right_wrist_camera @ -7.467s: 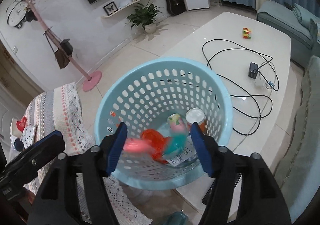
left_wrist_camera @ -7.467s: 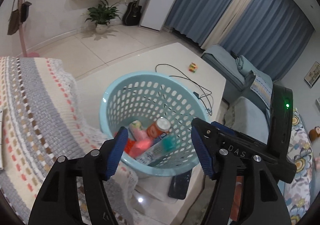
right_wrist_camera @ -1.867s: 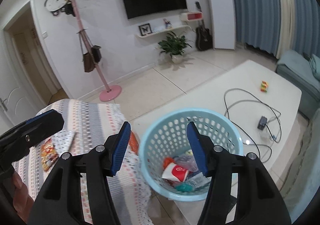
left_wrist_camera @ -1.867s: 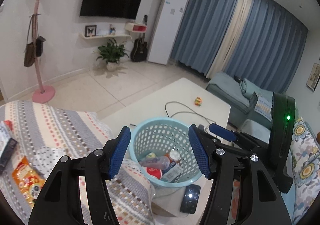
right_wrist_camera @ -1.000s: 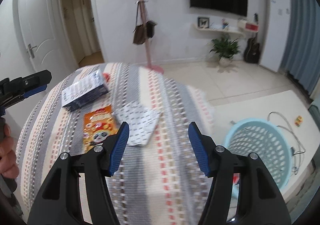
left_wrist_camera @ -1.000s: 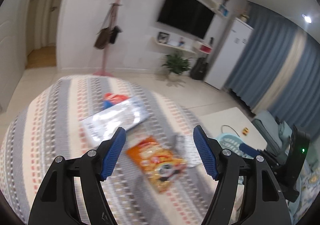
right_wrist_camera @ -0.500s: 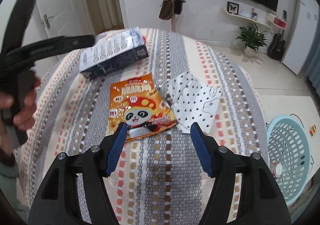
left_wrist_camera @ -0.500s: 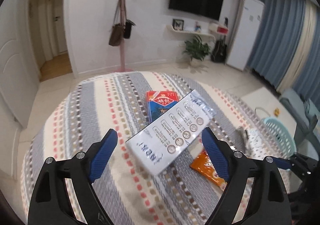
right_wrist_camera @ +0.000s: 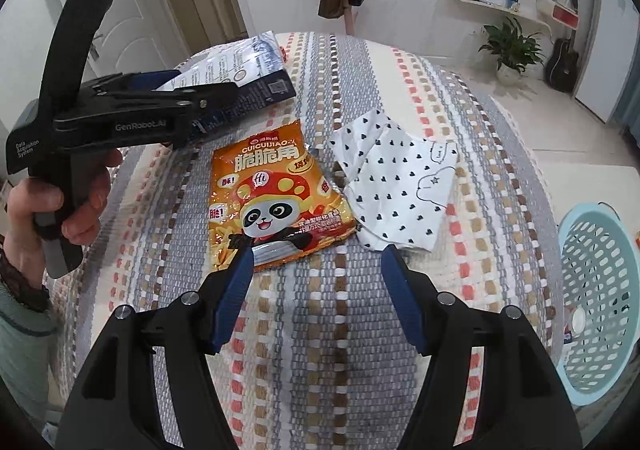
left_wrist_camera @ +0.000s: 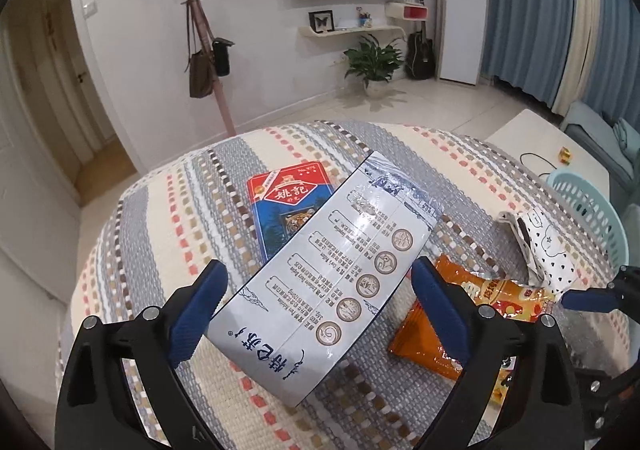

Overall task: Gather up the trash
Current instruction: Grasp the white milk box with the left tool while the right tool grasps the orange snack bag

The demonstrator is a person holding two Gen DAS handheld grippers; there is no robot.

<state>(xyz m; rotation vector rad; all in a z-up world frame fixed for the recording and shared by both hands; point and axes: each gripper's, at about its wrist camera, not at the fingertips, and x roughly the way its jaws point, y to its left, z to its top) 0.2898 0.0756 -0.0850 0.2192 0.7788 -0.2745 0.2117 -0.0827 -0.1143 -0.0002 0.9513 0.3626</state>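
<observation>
A long white and blue carton [left_wrist_camera: 340, 278] lies on the striped tablecloth [left_wrist_camera: 160, 218], partly over a red and blue card box [left_wrist_camera: 286, 206]. My left gripper [left_wrist_camera: 316, 304] is open, its blue pads on either side of the carton's near end. An orange snack bag [right_wrist_camera: 276, 194] and a white heart-print wrapper [right_wrist_camera: 400, 178] lie beside it. My right gripper [right_wrist_camera: 318, 290] is open and empty, just short of the snack bag's near edge. The light blue basket [right_wrist_camera: 596, 306] with trash in it stands at the far right.
The round table drops away on all sides. A low white table with cables [left_wrist_camera: 536, 162] stands behind the basket [left_wrist_camera: 588, 206]. A coat stand [left_wrist_camera: 208, 50], door and plant are along the far wall. The left gripper's body [right_wrist_camera: 120, 118] crosses the carton in the right wrist view.
Both grippers have moved closer to the table. The left gripper now straddles the carton's near end, and the right gripper has come up to the snack bag.
</observation>
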